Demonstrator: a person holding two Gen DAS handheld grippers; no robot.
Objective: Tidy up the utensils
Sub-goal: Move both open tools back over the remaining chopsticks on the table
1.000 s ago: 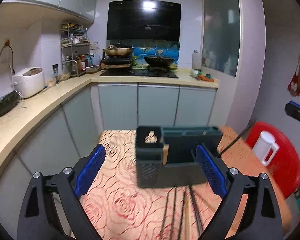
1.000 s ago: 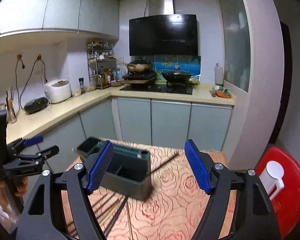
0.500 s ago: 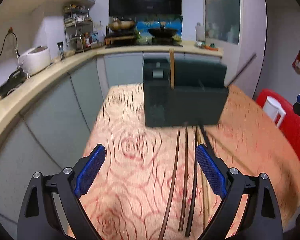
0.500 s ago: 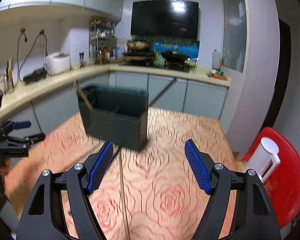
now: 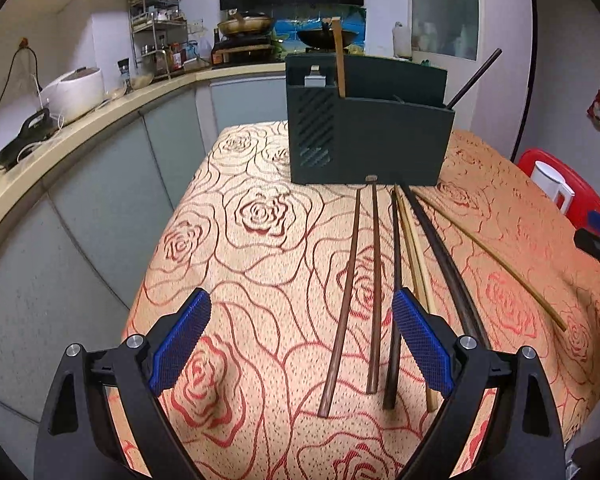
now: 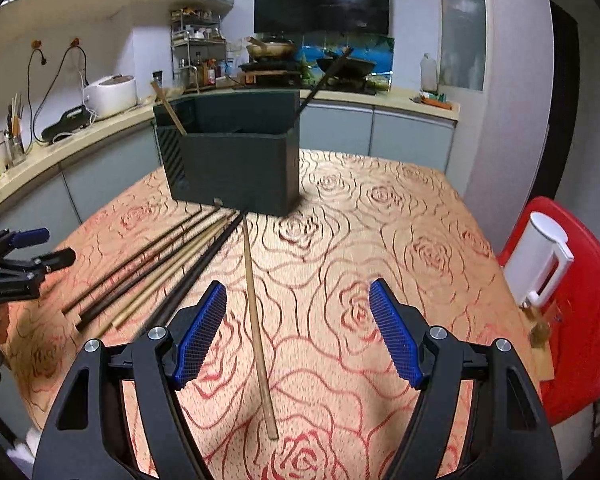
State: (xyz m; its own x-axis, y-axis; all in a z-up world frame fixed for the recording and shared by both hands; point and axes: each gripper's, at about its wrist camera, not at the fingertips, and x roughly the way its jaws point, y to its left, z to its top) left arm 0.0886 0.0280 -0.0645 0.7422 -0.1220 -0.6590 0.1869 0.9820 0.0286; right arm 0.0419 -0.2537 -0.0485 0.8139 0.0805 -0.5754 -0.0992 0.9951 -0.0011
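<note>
Both the left gripper (image 5: 300,340) and right gripper (image 6: 298,330) stand released and empty above loose chopsticks (image 5: 374,280) lying on the worktop (image 5: 240,248) before the dark utensil holder (image 5: 364,136).

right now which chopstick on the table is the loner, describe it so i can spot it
Find the dark green utensil box standing on the rose-patterned tablecloth. A bundle of chopsticks fans out from its front toward the left. The loner is the pale bamboo chopstick lying apart to their right, running straight back from the box between the right tool's open fingers.
</note>
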